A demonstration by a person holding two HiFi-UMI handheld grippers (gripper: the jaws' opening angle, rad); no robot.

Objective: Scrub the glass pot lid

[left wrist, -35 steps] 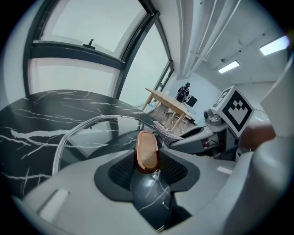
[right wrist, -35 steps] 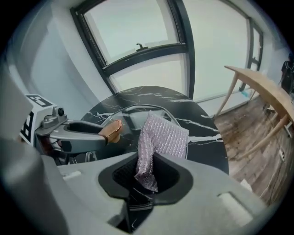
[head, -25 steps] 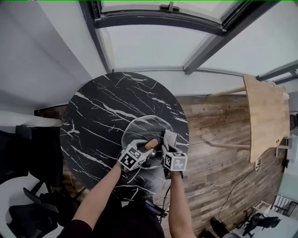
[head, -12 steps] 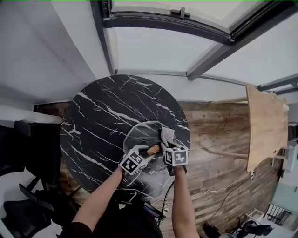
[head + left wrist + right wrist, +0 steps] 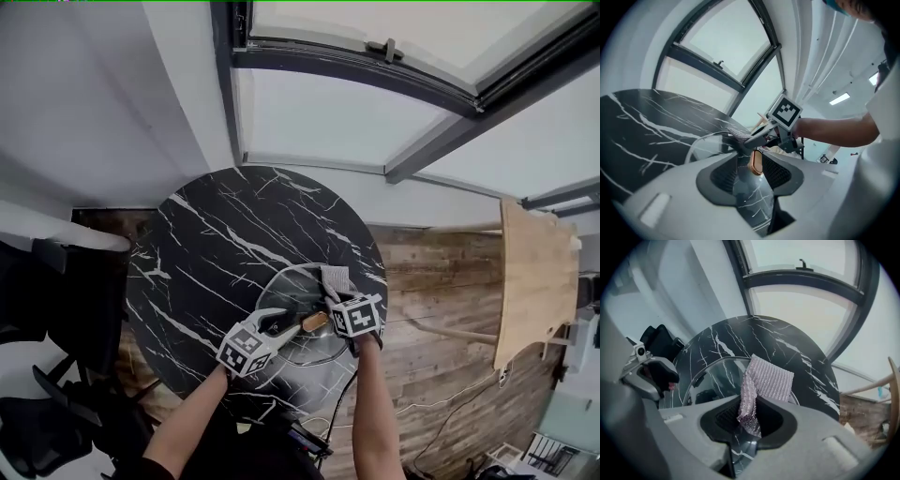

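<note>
In the head view, the clear round glass pot lid lies flat on the round black white-veined marble tabletop, toward its 4 o'clock edge, close to me. Its copper-coloured knob stands at the middle. My left claw sits at the lid's 8 o'clock, its tips short of the knob. My right claw is at 2 o'clock and carries a silvery mesh scrubbing cloth over the rim at 1 o'clock. I judge the scrubbing under way at most. The tool is in hand and at the lid, but I see no suds, water or grime, so I cannot tell how much is done. The glossy stone looks dry. At 12 o'clock a large dark-framed window is set in a white wall. At 3 o'clock there is a brown plank floor and, beyond it, a pale wooden table.

In the left claw view, my jaws stand spread and have just been opening. The knob shows in the gap just past the tips with neither pad pressing it, so I hold nothing. By my reckoning the lid is unsteadied and wants a fresh grip before firm strokes.

In the right claw view, my jaws are pinching the cloth's lower fold. The rest of the cloth fans up toward 12 o'clock over the lid's far part. I cannot tell whether it touches the glass.
</note>
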